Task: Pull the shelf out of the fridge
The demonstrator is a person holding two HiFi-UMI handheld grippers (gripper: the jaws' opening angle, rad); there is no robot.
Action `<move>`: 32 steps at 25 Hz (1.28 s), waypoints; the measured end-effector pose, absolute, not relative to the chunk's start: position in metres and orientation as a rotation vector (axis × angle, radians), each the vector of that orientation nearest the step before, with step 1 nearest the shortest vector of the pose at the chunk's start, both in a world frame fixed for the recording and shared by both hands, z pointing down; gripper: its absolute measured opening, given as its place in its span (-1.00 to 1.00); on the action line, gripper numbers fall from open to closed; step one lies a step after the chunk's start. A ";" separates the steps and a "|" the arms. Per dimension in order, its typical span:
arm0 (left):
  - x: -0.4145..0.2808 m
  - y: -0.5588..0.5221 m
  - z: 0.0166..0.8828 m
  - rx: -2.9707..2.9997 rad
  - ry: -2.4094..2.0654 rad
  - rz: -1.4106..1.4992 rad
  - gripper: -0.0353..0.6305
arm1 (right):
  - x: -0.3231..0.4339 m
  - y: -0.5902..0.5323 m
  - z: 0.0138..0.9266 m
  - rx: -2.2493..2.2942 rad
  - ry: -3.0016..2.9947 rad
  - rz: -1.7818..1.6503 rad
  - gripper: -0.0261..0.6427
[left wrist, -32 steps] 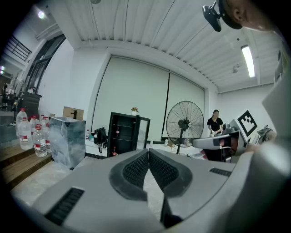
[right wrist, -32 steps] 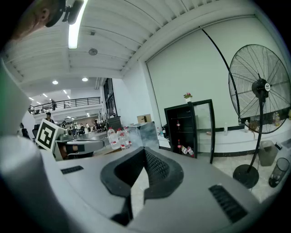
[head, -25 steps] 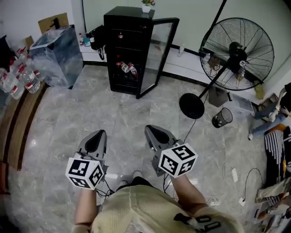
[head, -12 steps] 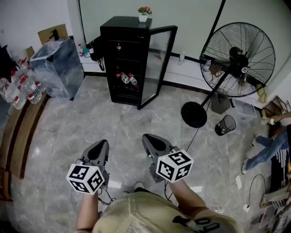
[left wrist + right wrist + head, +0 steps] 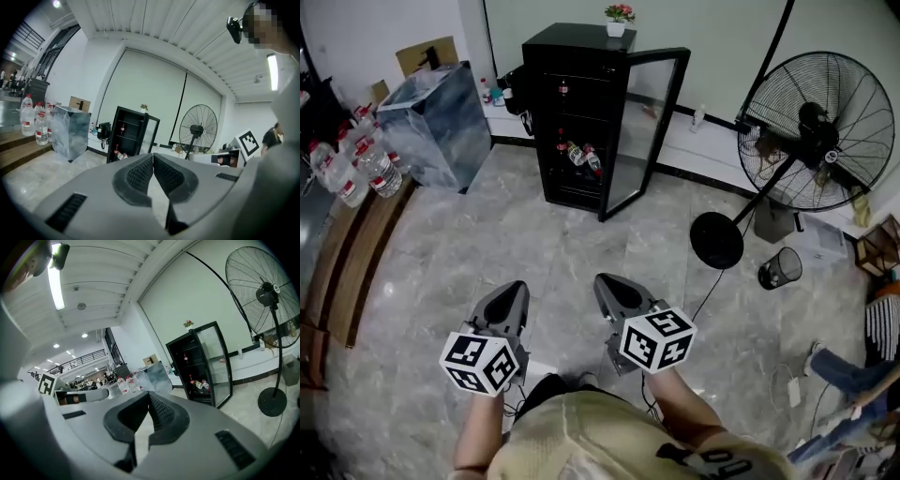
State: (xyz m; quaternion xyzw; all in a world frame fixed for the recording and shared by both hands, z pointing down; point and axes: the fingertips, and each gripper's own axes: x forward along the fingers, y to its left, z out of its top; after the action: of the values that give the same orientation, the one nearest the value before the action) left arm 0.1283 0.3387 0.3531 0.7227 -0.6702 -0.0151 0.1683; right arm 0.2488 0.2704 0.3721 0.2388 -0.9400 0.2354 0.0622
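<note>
Though still far, fridge [image 5: 577, 112] nearer.

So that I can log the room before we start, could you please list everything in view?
fridge: one, black, by the far wall, glass door open.
bottles: a few, red-labelled, lying inside the fridge.
flower pot: one, white, on top of the fridge.
fan: one, black, standing right of the fridge.
wastebasket: one, black, near the fan's base.
water bottles: several, clear, far left.
big box: one, grey-blue, left of the fridge.
left hand-held gripper: one, grey, low left, shut, empty.
right hand-held gripper: one, grey, low right, shut, empty.
</note>
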 end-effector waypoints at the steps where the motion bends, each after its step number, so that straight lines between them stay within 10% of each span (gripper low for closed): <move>1: 0.125 0.339 0.355 2.042 -1.928 -0.022 -0.84 | 0.247 0.271 0.374 0.713 -2.838 0.722 -0.88; 32: -0.044 0.183 0.370 2.188 -1.691 -0.018 -0.84 | 0.077 0.136 0.385 0.984 -2.742 0.855 -0.87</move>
State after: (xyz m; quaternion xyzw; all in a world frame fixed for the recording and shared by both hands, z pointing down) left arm -0.0438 0.1831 0.3699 0.7772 -0.6007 -0.0064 0.1873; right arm 0.0767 0.1365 0.3849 0.3235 -0.9019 0.2813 0.0528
